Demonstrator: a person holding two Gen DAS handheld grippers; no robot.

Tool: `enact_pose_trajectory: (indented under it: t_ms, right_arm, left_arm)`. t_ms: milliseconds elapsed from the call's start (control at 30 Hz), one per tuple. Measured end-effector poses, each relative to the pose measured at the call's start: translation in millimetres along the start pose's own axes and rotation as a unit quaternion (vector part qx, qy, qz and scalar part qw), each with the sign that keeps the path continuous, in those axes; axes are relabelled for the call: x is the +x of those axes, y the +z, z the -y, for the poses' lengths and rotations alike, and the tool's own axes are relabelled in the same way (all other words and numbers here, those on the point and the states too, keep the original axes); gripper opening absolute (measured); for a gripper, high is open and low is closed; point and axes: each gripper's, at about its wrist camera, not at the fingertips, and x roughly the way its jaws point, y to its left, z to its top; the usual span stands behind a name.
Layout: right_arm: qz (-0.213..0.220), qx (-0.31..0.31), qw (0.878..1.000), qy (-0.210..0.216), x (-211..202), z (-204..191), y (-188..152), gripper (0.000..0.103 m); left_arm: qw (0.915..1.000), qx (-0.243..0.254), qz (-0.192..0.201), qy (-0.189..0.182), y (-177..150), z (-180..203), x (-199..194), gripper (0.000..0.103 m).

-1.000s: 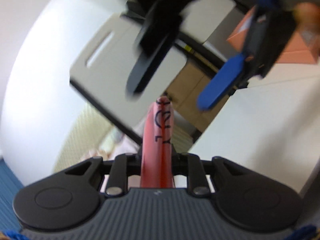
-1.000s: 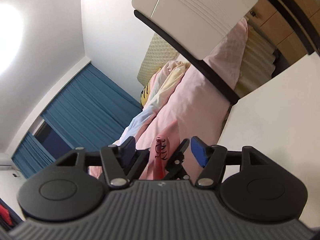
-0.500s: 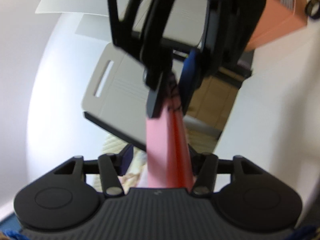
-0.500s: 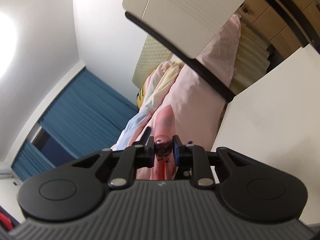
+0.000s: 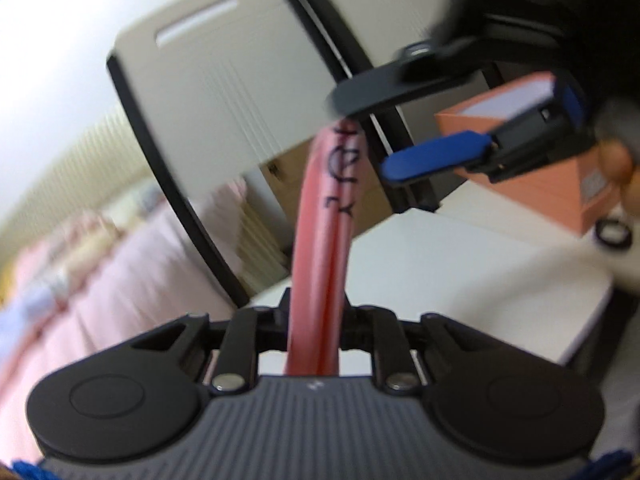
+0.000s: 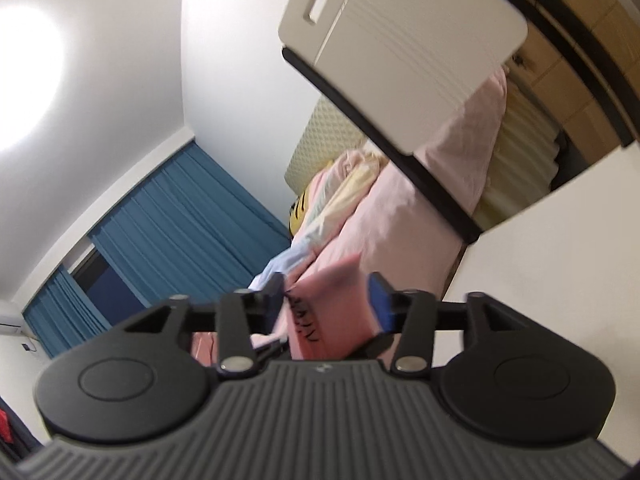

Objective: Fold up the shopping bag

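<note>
Between left gripper [image 5: 316,312] fingers, closing: pink bag [image 5: 324,240], pinched; right gripper [image 6: 328,300] fingers opening around bag.

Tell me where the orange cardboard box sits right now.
In the left wrist view, the orange cardboard box stands at the right on the white table, behind the right gripper and beside a small black ring.

Bag [image 5: 320,264]: pink, smooth, slight sheen, looks like thin plastic or coated fabric. Left hand-held gripper [image 5: 316,312]: matt black plastic, ribbed grey housing, bright metal pins. Desk [image 5: 460,280]: smooth matt white. Curtain [image 6: 180,232]: blue pleated cloth. Bedding [image 6: 420,200]: soft pink cloth.
</note>
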Motion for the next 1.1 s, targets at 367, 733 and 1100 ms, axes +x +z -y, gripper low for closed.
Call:
enact_pose_trajectory:
  t_ms: [367,733,1100]
  right_arm:
    - [-0.027,-0.030,0.998,0.045,-7,12,8,0.084]
    - [-0.044,-0.031,0.994,0.090,-12,8,7,0.072]
    - [-0.031,-0.038,0.997,0.061,-15,-11,6,0.053]
  left_arm:
    - [0.9813,-0.107,-0.006,-0.160,-6,-20,-31,0.020]
    - [0.9530,-0.128,0.006,-0.275,-21,-19,-18,0.020]
    - [0.9137,-0.225,0.028,-0.337,-33,-46,-9,0.044]
